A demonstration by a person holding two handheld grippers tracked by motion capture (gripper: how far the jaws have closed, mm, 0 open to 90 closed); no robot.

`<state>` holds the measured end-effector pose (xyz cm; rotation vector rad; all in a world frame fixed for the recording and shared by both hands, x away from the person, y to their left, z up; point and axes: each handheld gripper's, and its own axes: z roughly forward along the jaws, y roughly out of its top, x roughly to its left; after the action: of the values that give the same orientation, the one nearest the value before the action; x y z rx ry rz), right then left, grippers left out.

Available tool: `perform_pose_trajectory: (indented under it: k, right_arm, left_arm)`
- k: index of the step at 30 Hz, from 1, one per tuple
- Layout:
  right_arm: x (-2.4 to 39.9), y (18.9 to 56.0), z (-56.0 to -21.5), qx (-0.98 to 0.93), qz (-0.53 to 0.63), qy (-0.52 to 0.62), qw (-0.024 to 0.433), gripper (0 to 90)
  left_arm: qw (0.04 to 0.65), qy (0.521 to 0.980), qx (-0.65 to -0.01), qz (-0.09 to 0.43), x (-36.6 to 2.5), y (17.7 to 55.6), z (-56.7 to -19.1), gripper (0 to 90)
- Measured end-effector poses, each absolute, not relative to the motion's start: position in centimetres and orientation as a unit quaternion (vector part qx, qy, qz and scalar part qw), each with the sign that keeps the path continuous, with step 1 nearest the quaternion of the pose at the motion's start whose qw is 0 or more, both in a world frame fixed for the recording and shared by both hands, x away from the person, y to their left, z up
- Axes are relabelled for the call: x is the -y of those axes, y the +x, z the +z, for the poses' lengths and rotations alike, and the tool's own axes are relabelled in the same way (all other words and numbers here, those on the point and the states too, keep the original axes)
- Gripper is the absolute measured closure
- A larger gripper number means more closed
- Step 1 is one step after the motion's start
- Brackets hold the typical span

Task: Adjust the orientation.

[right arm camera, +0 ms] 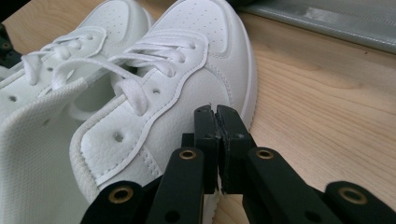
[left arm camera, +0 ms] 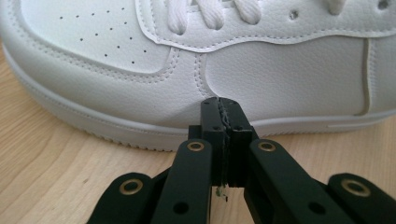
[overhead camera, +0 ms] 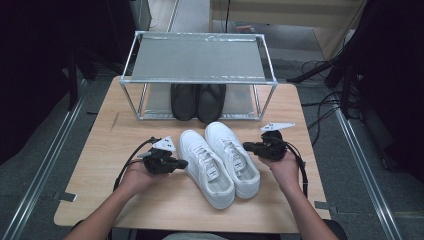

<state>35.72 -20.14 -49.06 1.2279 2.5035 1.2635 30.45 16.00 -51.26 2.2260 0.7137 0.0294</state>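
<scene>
Bench (overhead camera: 100, 150): a light wooden top, seen from above, with a person's forearms entering from its near edge.

Pair of white sneakers (overhead camera: 220, 162): laced leather low-tops, laid side by side at the middle of the bench, toes directed toward the far edge and heels toward the near edge. The two shoes are seen touching along their inner sides. The left sneaker (left arm camera: 196, 60) is shown in the left gripper view by its outer side panel and sole; the right sneaker (right arm camera: 187, 88) is shown in the right gripper view by its collar, eyelets and perforated toe.

Left gripper (overhead camera: 181, 163): held in the left hand (overhead camera: 135, 175), just beside the outer side of the left sneaker. Its fingers (left arm camera: 212, 130) are seen pressed together, nothing between them; their tip is placed against or just short of the shoe's side wall above the sole, contact not being certain at this angle.

Right gripper (overhead camera: 246, 146): held in the right hand (overhead camera: 284, 167), just beside the outer side of the right sneaker. Its fingers (right arm camera: 205, 135) are closed but for a hairline gap at the tip, nothing gripped.

Metal shoe rack (overhead camera: 197, 80): a two-tier frame set along the far edge of the bench. A pair of black shoes (overhead camera: 197, 101) is kept on its lower shelf, directly beyond the sneakers' toes.
</scene>
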Motion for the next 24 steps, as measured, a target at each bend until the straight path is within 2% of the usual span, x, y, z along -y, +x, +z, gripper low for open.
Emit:
perform_pose_trajectory:
  k: [2, 5, 8, 11, 24]
  right_arm:
    - [20.3, 35.9, -49.1, -0.815, 0.414, 0.403, 0.045, 87.2]
    - [20.4, 36.0, -49.2, -0.812, 0.417, 0.405, 0.043, 86.9]
    - [20.4, 36.0, -49.1, -0.812, 0.416, 0.407, 0.051, 86.3]
    - [20.4, 36.0, -49.1, -0.811, 0.416, 0.407, 0.049, 86.3]
    - [21.7, 36.0, -48.1, -0.791, 0.438, 0.422, 0.066, 83.0]
  left_arm:
    - [0.414, 0.87, -0.266, -0.016, -15.3, 30.2, -51.2, 90.0]
    - [0.398, 0.885, -0.243, 0.005, -14.0, 29.6, -50.8, 90.0]
    - [0.41, 0.875, -0.256, -0.023, -14.4, 30.0, -51.1, 90.0]
    - [0.406, 0.878, -0.254, -0.009, -14.1, 29.9, -51.1, 90.0]
    - [0.408, 0.88, -0.24, -0.03, -13.0, 29.8, -50.9, 88.0]
